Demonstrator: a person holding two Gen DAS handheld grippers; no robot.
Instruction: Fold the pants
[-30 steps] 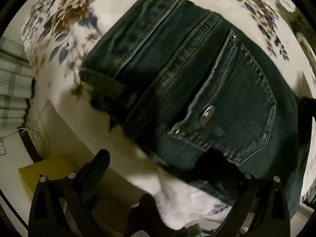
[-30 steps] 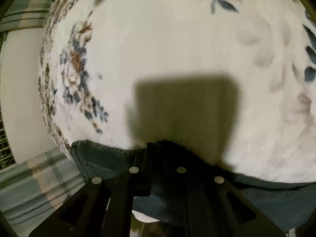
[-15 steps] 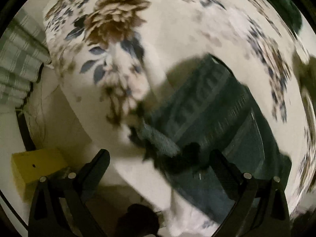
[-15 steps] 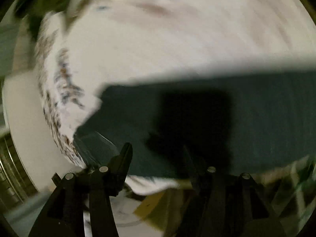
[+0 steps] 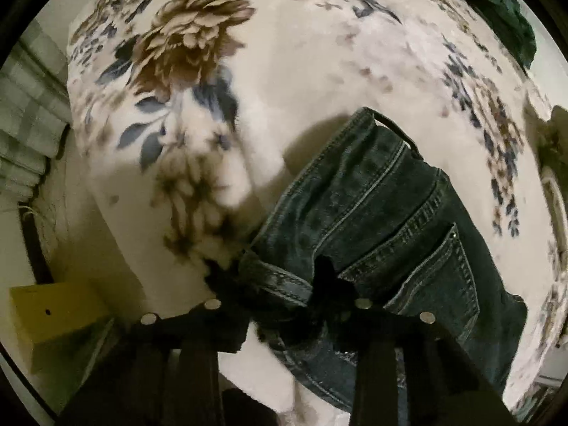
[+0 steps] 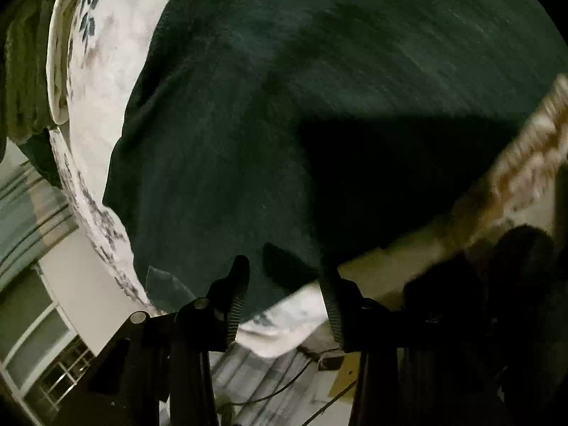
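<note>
A: Where are the jeans [image 5: 383,220]?

B: On the floral blanket [image 5: 312,53], toward the near right of the left wrist view. The back pocket [image 5: 440,277] faces up, and the waistband end with a belt loop [image 5: 394,127] points away toward the far side.

A: And the left gripper [image 5: 284,305]?

B: Its two fingers have drawn in on a bunched hem of denim at the near edge — they look clamped on the jeans, though the tips are dark and partly lost in the cloth.

A: What room is there around it?

B: To the left of the jeans the blanket is bare out to its edge, where it curves down. Past that edge sits a yellow box [image 5: 53,316] at the near left, and striped curtains [image 5: 25,120] hang at the far left. A dark green cloth [image 5: 504,10] lies at the far right corner.

A: The right gripper [image 6: 284,284]?

B: Spread apart, holding nothing. The ribbed pads [image 6: 236,309] are plain to see, with the near edge of the jeans [image 6: 319,106] between them but not pinched. In this view dark denim fills most of the frame — blurred. Its left edge runs beside a strip of blanket [image 6: 106,64], and the blanket's near edge drops off just under the fingers. Cables [image 6: 280,390] trail on the floor below.
</note>
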